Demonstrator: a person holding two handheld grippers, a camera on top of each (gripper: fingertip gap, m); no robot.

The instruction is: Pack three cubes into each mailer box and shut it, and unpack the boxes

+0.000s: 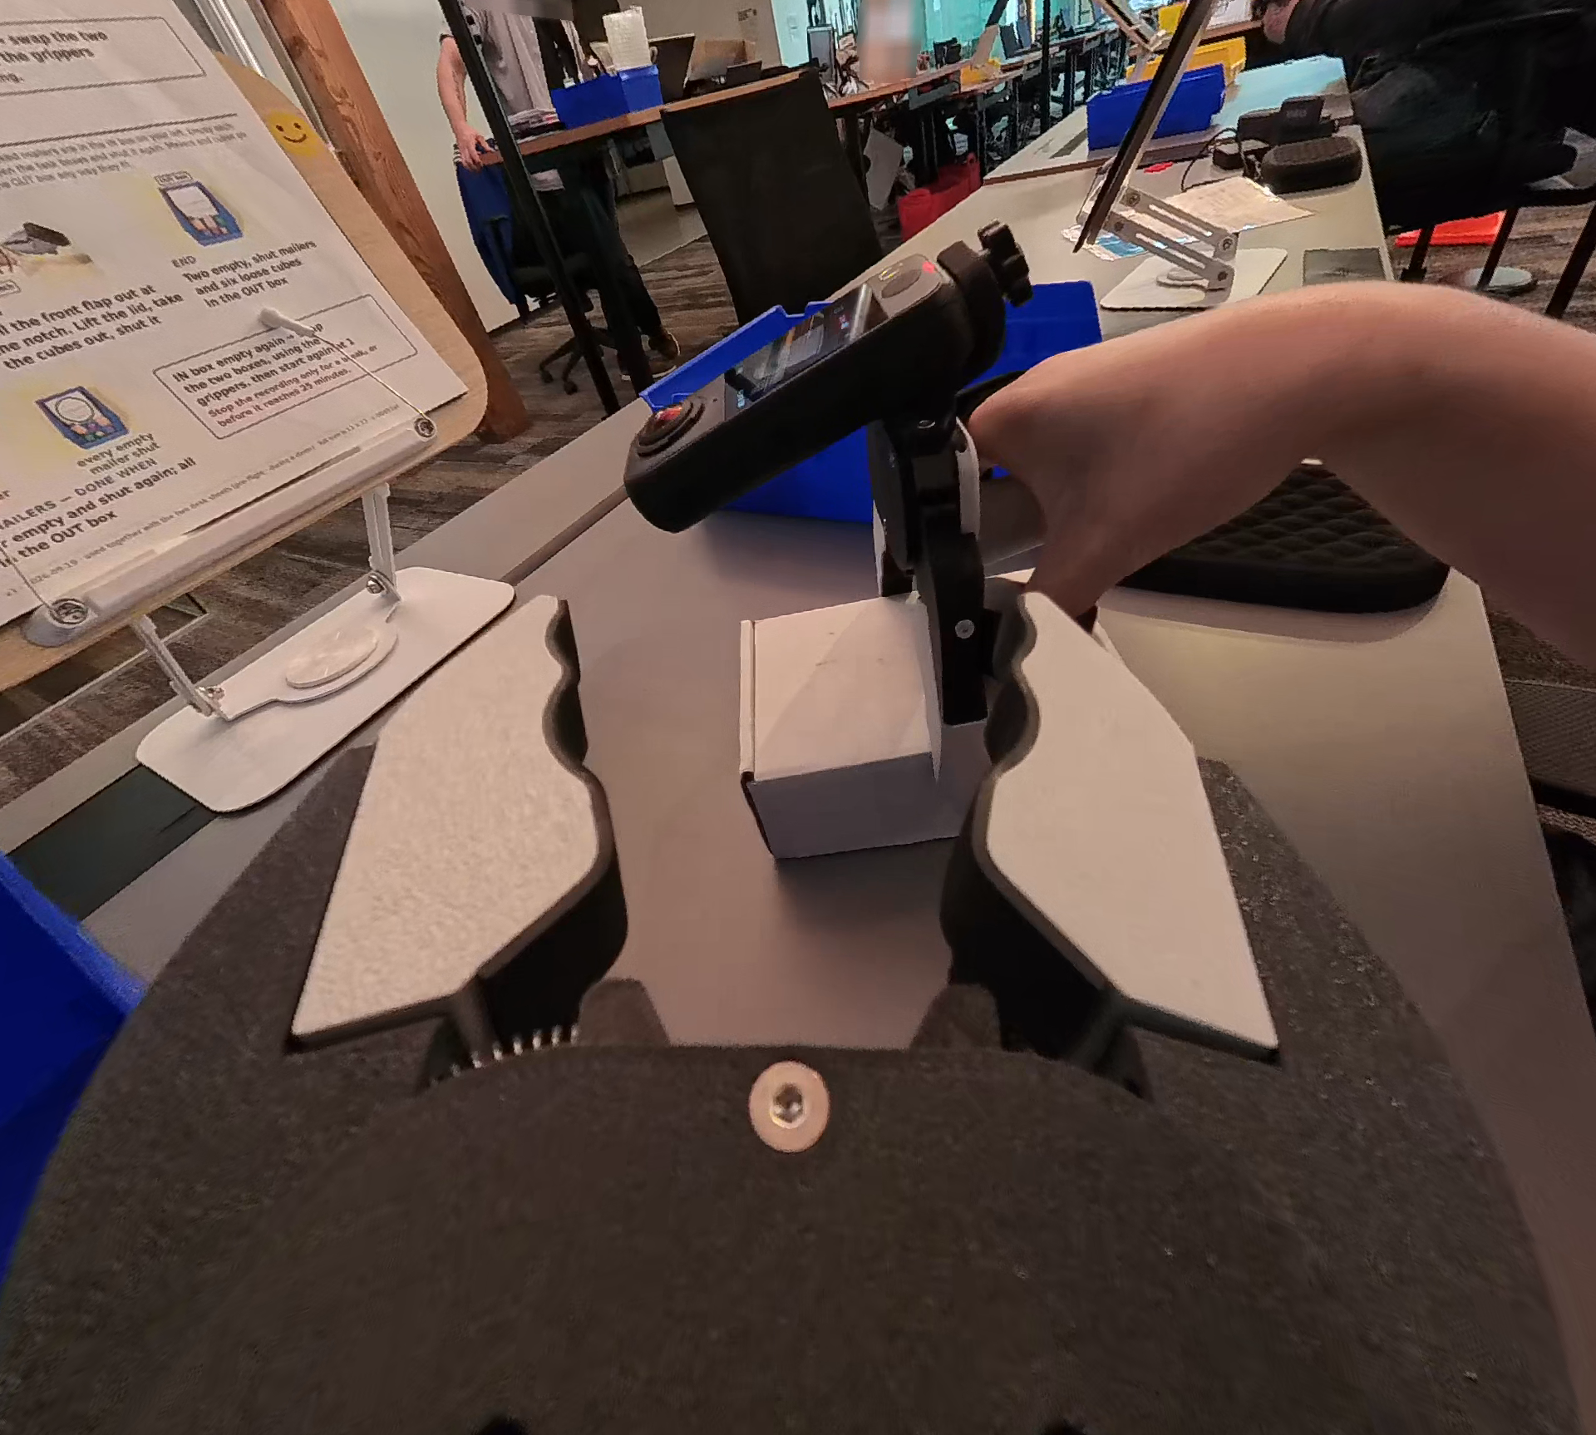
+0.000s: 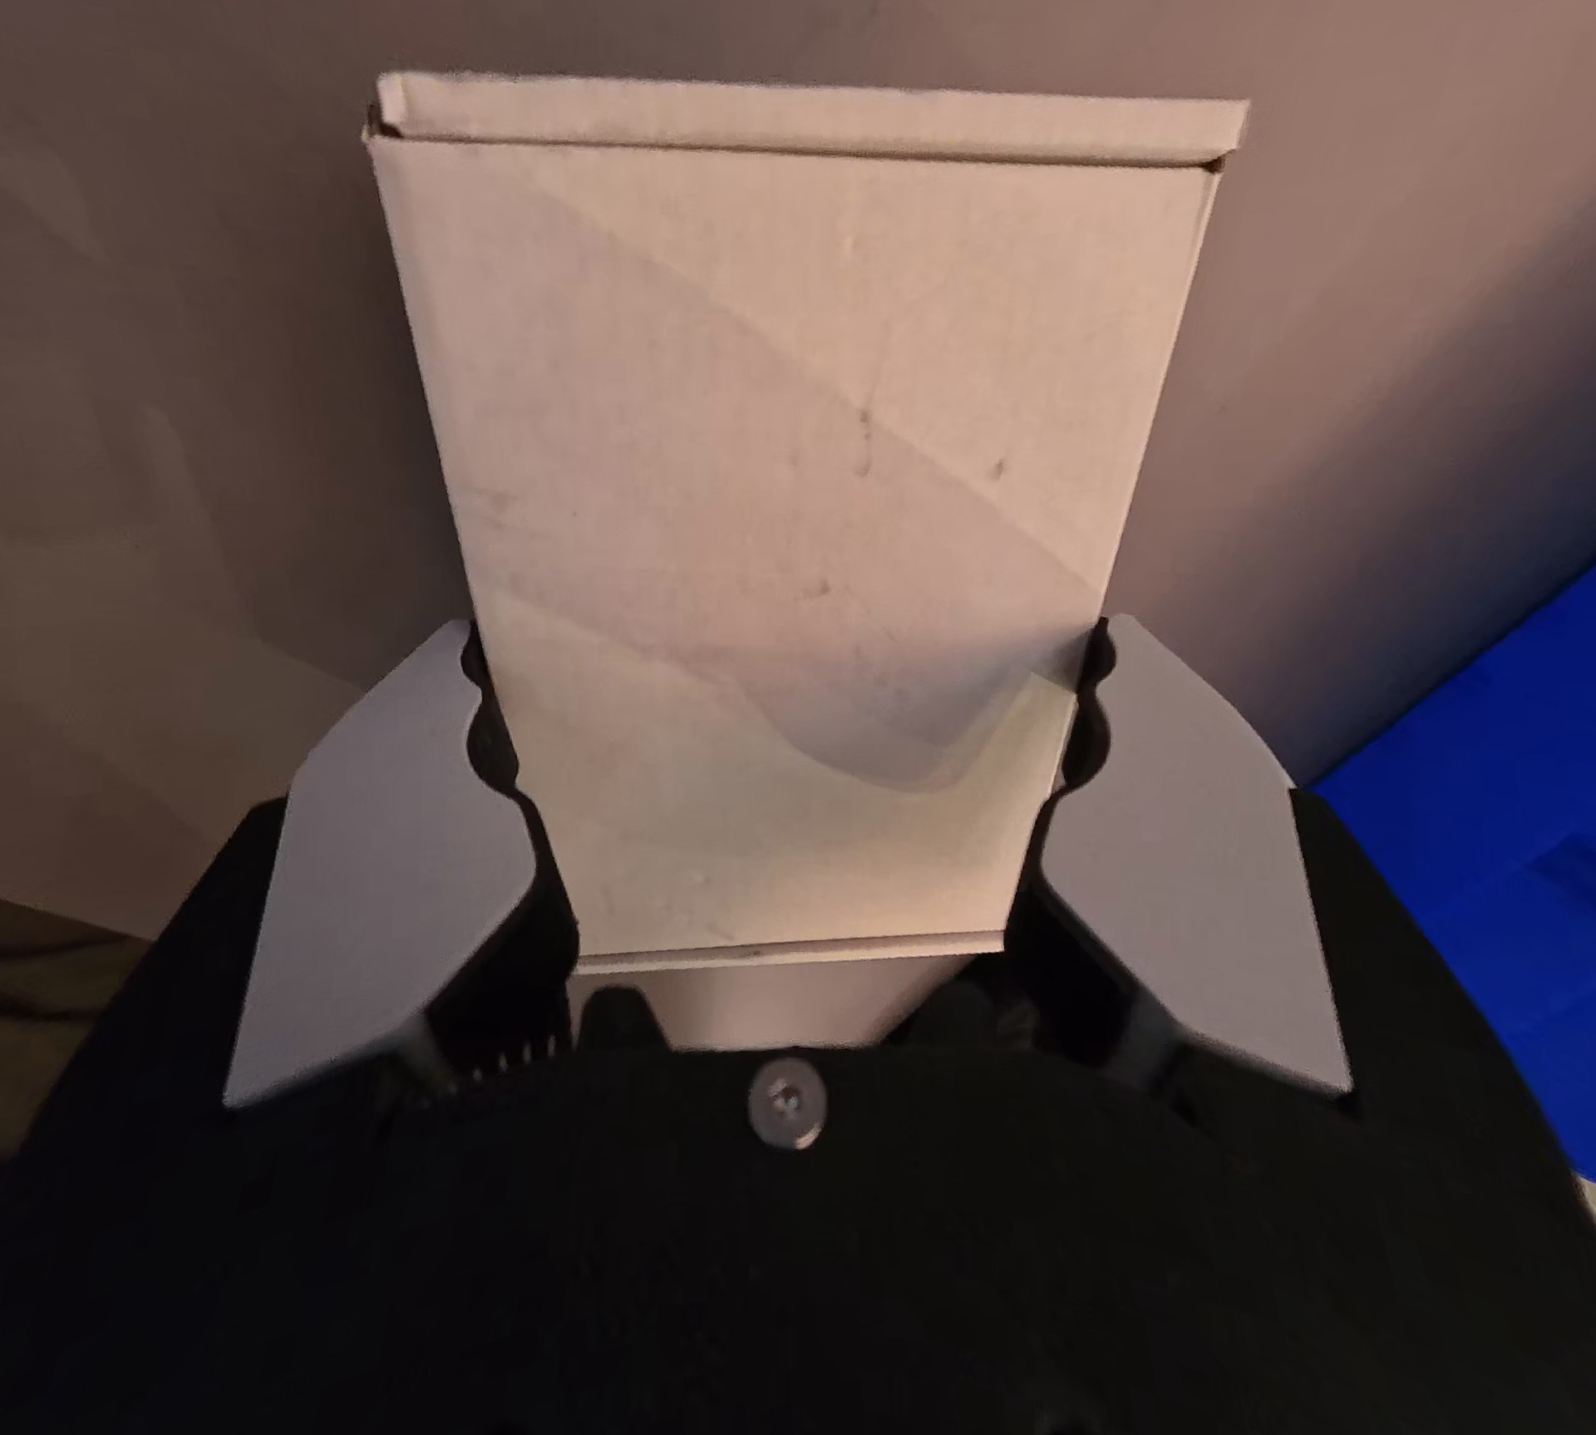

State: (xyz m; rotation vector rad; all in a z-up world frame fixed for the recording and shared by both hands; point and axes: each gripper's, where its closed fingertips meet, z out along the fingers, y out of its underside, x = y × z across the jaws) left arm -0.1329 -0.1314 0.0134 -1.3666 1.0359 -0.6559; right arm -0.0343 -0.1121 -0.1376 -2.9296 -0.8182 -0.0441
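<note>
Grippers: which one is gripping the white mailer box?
The right gripper: its fingers press both sides of the box. The left gripper hangs open, short of it.

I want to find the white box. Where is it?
The white mailer box sits on the grey table, mid left wrist view, between the open left tongs; the right tongs pinch its sides.

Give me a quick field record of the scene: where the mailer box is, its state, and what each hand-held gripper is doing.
box: white mailer box, lid shut, on the grey table
right hand-held gripper: fingers on both sides of the box, shut on it
left hand-held gripper: open, box ahead between its fingers, not touching
contents: hidden
nearby: blue bin behind the box; instruction sheet on stand at left
</note>
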